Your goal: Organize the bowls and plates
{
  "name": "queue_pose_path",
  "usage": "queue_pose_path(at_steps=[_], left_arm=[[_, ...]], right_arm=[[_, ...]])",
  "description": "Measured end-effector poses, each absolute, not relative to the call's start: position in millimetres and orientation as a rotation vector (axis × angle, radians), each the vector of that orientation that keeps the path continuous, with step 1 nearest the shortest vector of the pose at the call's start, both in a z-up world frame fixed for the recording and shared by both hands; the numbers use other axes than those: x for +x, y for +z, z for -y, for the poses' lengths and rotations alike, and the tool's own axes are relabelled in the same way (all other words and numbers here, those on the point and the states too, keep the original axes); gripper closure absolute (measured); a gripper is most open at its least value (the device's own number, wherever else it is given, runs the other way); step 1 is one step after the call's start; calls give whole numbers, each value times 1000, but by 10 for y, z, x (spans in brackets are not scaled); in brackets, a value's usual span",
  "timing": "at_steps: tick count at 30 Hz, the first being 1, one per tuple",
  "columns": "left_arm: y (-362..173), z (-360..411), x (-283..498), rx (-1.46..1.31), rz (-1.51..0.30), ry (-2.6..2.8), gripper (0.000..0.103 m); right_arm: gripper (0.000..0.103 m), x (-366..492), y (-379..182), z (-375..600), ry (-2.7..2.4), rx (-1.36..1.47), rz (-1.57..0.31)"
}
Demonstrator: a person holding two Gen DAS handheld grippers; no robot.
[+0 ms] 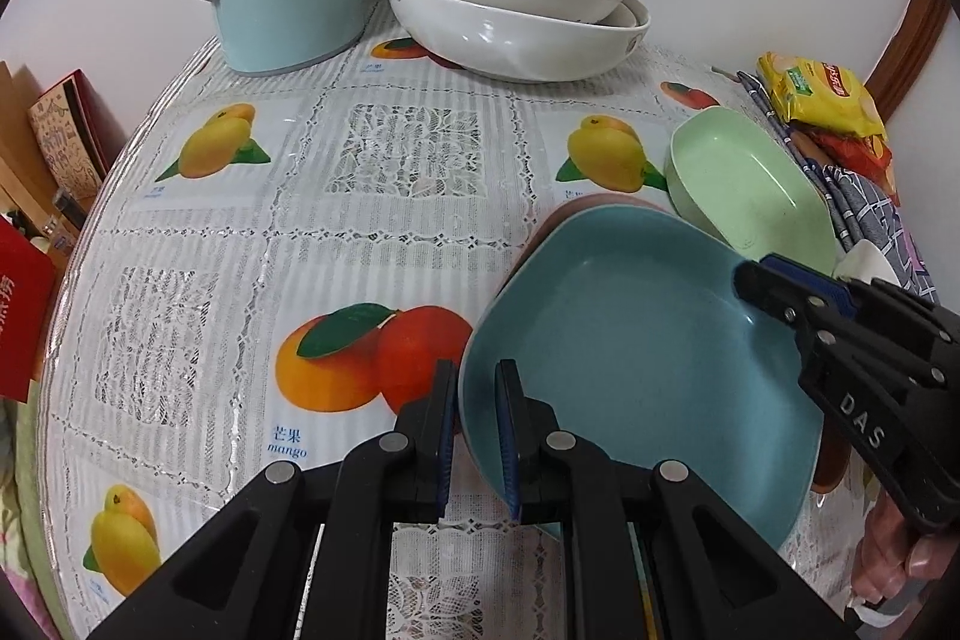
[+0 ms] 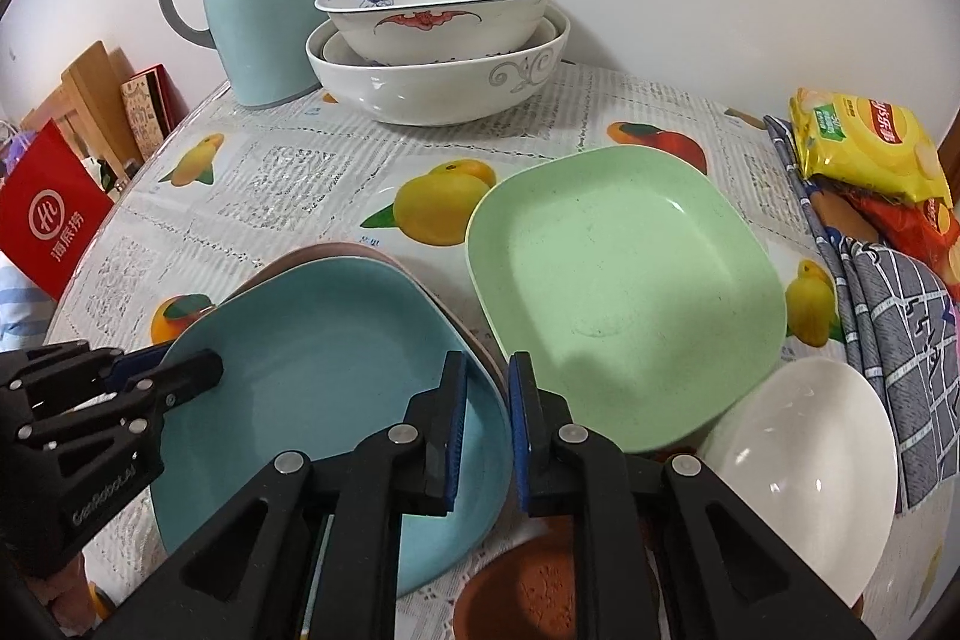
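Blue plate (image 1: pixel 630 352): we've got it pinched at two edges, sitting on a pinkish-brown plate (image 2: pixel 384 253) on the fruit-print tablecloth (image 1: pixel 300 196).
Left gripper (image 1: pixel 477 388): jaws narrow, clamped on the blue plate's near rim.
Right gripper (image 2: pixel 487 388): nearly closed over that plate's other edge; can't tell if the pads actually press it.
Green plate (image 2: pixel 624 304): just beside the blue one.
White bowl (image 2: pixel 804 466): near the green plate, partly under it.
Far back: patterned bowl (image 2: pixel 438 4) nested in a big white bowl (image 2: pixel 444 88), teal jug (image 2: pixel 264 10) beside them.

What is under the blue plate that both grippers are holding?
A pinkish-brown plate lies under the blue plate; only its far rim shows. The rest, and anything beneath it, is covered.
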State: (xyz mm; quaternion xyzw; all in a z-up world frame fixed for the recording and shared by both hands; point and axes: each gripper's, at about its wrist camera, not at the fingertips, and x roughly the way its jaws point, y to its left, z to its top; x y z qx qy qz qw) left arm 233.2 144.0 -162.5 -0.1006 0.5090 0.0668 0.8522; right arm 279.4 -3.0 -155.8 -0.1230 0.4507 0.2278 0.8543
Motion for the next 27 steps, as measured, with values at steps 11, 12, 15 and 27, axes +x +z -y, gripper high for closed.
queue_pose_path(at_steps=[11,12,15,27], left_arm=[[-1443,-1443,2197,-208,-1040,150,69],[-1420,-1433,2180,-207,-1036,150,67],[-1324,-1374,2121,-200,-1017,143,65],[-856,-944,1880,-131,-915,82,54]], right_arm=[[53,2691,-1201,223,444,-154,-874],[50,2647,-1158,258,423,-158,-866],[37,2568,-1095,347,383,-167,-866],[31,2180,-898,976,275,-122,-853]])
